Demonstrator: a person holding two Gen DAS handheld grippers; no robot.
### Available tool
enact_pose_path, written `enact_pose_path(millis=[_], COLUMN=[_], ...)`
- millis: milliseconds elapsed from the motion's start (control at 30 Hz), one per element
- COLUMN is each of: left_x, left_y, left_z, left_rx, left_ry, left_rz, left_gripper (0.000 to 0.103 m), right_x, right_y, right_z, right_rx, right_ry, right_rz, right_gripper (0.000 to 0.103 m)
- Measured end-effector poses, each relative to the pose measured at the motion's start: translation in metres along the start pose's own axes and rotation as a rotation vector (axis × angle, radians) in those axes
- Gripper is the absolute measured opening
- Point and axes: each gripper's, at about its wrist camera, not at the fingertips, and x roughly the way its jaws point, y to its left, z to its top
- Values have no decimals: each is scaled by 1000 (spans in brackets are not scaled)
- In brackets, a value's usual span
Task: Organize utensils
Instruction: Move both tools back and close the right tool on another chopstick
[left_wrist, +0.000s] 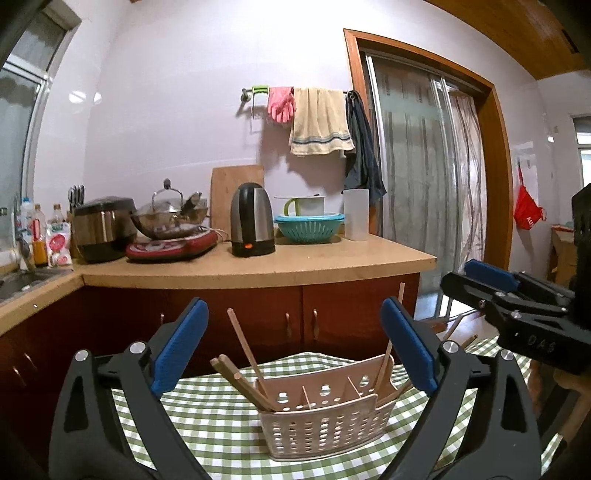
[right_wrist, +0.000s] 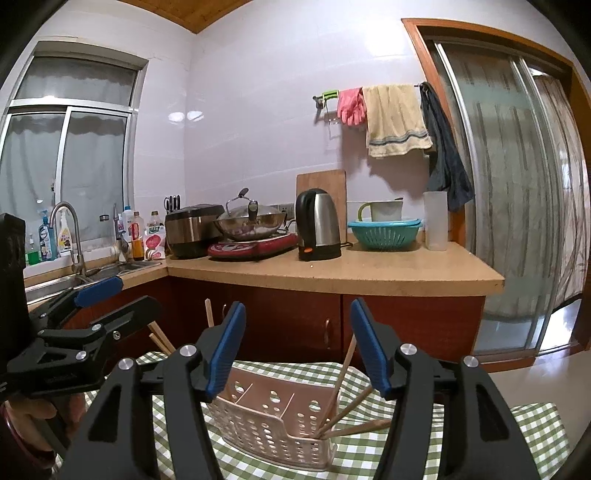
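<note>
Both the left gripper (left_wrist: 293, 350) and right gripper (right_wrist: 297, 350) stand wide open, holding nothing, above the beige perforated plastic basket (left_wrist: 325, 428) of wooden chopsticks (left_wrist: 245, 347) at lower centre.

Home kitchen: kettle (right_wrist: 318, 225), sink (right_wrist: 107, 271), countertop (right_wrist: 369, 273).

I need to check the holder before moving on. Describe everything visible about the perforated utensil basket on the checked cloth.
The utensil basket is pale, plastic-looking, with round holes through its walls and a taller back panel. Thin dividers split it into compartments. It stands upright on the green checked tablecloth. Wooden chopsticks lean out of its end compartments, at both ends, while the middle ones look empty. Neither gripper touches it.
</note>
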Motion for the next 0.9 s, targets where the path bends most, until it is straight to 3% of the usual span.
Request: enact_pose_path(millis=[200, 400, 900], left_x=[-29, -51, -83], left_y=[-3, -8, -16], left_z=[-6, -29, -138], left_rx=[-15, -28, -96], left_ry=[-1, 44, 287], left_rz=[12, 19, 14], left_gripper=[93, 93, 93], right_x=[-23, -47, -101], right_y=[0, -4, -27], right_z=[-8, -42, -168], right_rx=[-5, 17, 95], right_ry=[11, 73, 296], right_rz=[-19, -40, -127], right_gripper=[59, 59, 59])
